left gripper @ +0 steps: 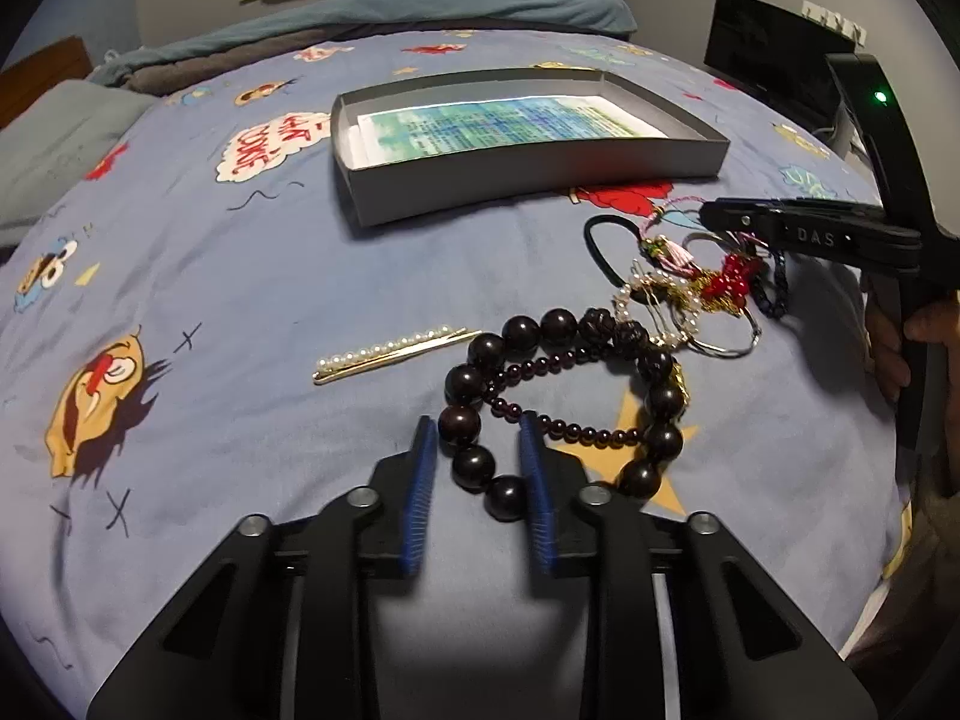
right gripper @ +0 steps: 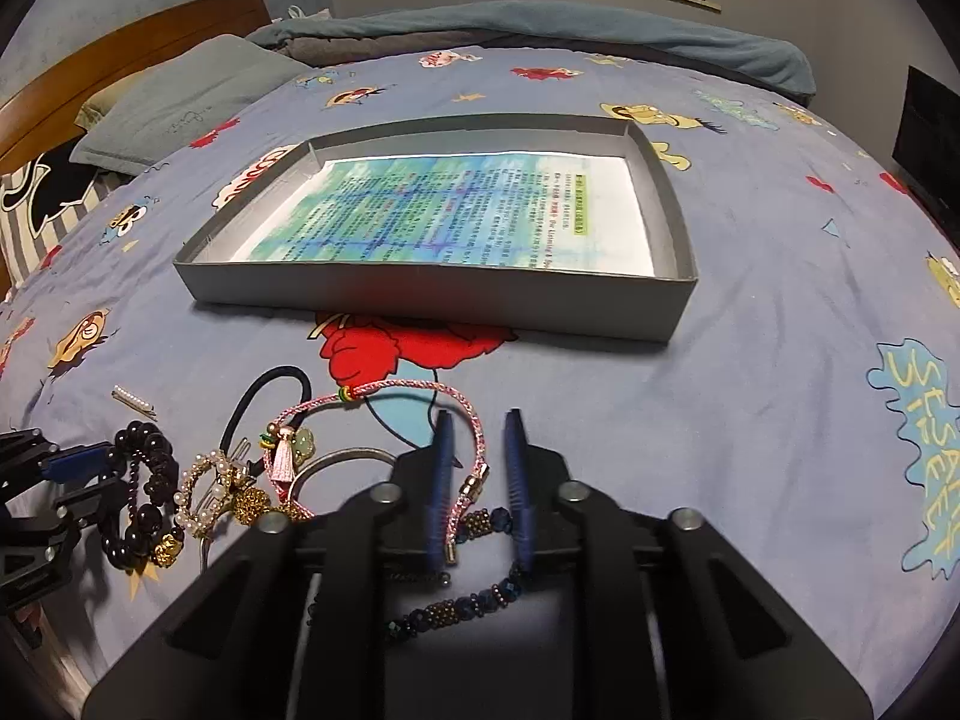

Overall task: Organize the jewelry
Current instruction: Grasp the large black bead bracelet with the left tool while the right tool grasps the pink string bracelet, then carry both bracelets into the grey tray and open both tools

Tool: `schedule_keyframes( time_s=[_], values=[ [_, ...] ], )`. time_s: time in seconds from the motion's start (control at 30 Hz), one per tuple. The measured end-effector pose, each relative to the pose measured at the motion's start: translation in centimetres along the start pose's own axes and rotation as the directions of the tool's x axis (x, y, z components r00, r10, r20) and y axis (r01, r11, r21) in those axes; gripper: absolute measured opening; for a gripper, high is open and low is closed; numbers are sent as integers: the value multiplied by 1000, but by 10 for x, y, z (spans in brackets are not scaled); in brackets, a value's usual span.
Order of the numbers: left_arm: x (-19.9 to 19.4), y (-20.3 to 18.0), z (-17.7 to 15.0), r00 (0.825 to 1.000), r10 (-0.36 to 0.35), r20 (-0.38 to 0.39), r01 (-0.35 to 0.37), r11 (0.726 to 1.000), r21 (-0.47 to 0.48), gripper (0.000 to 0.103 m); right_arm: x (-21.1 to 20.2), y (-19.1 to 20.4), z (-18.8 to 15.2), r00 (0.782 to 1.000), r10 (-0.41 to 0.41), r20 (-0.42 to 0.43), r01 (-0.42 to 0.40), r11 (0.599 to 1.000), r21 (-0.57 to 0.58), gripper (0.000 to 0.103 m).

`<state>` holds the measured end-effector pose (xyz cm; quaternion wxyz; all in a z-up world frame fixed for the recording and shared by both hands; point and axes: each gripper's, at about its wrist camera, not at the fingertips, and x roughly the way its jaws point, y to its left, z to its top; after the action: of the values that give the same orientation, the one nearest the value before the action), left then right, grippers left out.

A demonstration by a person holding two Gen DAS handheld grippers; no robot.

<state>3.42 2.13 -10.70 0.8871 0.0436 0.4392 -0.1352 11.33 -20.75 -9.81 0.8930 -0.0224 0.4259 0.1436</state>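
A heap of jewelry lies on the blue cartoon bedsheet. My left gripper (left gripper: 479, 429) is open, its jaws either side of a dark large-bead bracelet (left gripper: 474, 462); a thin garnet bead strand (left gripper: 540, 369) crosses it. A pearl hair clip (left gripper: 390, 351) lies to the left. My right gripper (right gripper: 480, 420) is open around a pink braided cord bracelet (right gripper: 474, 438), above a blue-and-gold beaded bracelet (right gripper: 474, 603). It also shows in the left wrist view (left gripper: 711, 213). A grey shallow box (right gripper: 432, 294) lined with printed paper sits beyond.
A black hair tie (right gripper: 264, 387), a pearl-and-gold piece (right gripper: 207, 489), a silver bangle (right gripper: 342, 459) and a red bead ornament (left gripper: 729, 279) lie in the heap. Pillows (right gripper: 174, 102) and a wooden headboard (right gripper: 120, 54) are at the far left; a dark screen (left gripper: 768, 54) stands right.
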Motion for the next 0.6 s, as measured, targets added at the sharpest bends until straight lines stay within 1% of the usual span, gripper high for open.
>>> schedule_keyframes(
  time_s=[0.03,0.1,0.2,0.4,0.5,0.6],
  values=[
    [0,2,0,1000,4,8,-4,1000,-1,15,0,1,0,1000,4,1,-4,1000,-2,7],
    [-1,3,2,1000,2,19,-2,1000,4,15,-4,2,0,1000,9,11,-9,1000,-8,5],
    [-11,-2,5,998,19,63,-22,999,39,15,-14,4,1,999,19,43,-18,1000,-18,3],
    [-41,-9,19,988,20,155,-35,995,94,15,-48,9,10,988,56,142,-51,998,-40,3],
    [-53,-14,30,982,13,186,-37,991,126,15,-68,14,17,980,56,191,-43,997,-71,3],
    [-64,-21,42,976,15,217,-53,984,171,15,-79,17,25,976,48,212,-30,996,-86,3]
  ],
)
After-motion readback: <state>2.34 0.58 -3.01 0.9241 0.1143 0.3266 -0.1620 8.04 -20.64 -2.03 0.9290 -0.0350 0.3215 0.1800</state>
